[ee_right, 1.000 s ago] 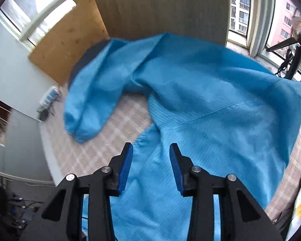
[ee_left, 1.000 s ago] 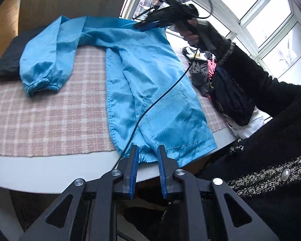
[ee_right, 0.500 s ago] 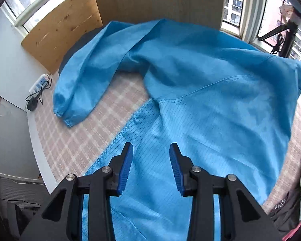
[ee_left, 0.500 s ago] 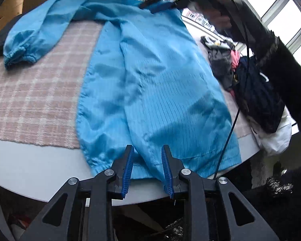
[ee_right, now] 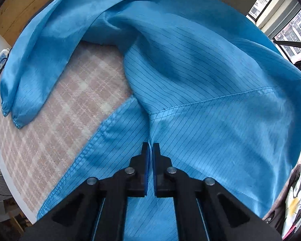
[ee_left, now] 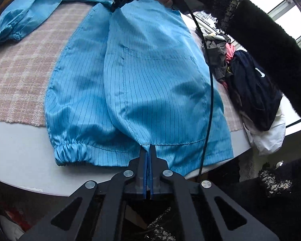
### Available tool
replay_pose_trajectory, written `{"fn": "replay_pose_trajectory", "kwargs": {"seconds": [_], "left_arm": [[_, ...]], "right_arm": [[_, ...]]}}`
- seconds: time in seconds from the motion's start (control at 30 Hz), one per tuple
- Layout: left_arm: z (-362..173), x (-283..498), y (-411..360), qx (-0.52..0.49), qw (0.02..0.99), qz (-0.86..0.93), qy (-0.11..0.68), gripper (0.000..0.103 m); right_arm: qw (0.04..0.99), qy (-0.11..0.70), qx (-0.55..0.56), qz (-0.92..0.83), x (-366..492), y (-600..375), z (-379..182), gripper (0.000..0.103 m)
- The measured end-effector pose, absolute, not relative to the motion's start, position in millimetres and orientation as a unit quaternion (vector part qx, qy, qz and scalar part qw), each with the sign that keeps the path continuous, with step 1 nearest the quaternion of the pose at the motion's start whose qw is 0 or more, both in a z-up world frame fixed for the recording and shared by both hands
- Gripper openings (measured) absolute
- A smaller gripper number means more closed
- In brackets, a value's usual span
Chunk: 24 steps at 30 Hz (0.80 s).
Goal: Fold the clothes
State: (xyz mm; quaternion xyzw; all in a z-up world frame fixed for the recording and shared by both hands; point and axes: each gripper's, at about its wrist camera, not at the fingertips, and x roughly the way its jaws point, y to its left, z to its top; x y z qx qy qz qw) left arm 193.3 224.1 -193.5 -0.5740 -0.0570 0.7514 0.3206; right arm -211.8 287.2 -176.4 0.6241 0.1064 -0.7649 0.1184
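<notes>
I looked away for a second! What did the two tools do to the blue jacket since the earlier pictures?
Both tools snapped shut. The left tool moved up to the near hem of the shiny blue pinstriped jacket and pinched it; the right tool closed on the fabric by the shoulder seam. The jacket's long sleeve stayed stretched over the pink checked cloth, and the pile of dark clothes stayed put.

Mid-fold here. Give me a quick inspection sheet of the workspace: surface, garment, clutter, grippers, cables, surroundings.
Surface: round white table with pink plaid cloth.
Job's things: blue jacket spread out, one sleeve lying out to the side.
Clutter: clothes pile at the table edge.
Grippers: left gripper shut on hem; right gripper shut on fabric near the armpit seam.
Cables: black cable draped over jacket.
Surroundings: windows, wood panel.
</notes>
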Motion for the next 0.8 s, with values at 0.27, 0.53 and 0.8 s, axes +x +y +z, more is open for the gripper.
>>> {"fn": "replay_pose_trajectory", "kwargs": {"seconds": [0.27, 0.53, 0.8], "left_arm": [[-158.9, 179.2, 185.5, -0.532, 0.272, 0.800, -0.046, 0.001], [-196.8, 158.7, 163.7, -0.569, 0.203, 0.796, -0.015, 0.002], [-163.9, 154.4, 130.4, -0.559, 0.195, 0.806, -0.007, 0.008]], "right_arm": [[0.127, 0.068, 0.588, -0.796, -235.0, 296.2, -140.4, 0.002], [0.164, 0.073, 0.580, -0.794, -248.5, 263.6, -173.9, 0.008], [0.230, -0.033, 0.504, -0.832, -176.4, 342.4, -88.5, 0.025]]}}
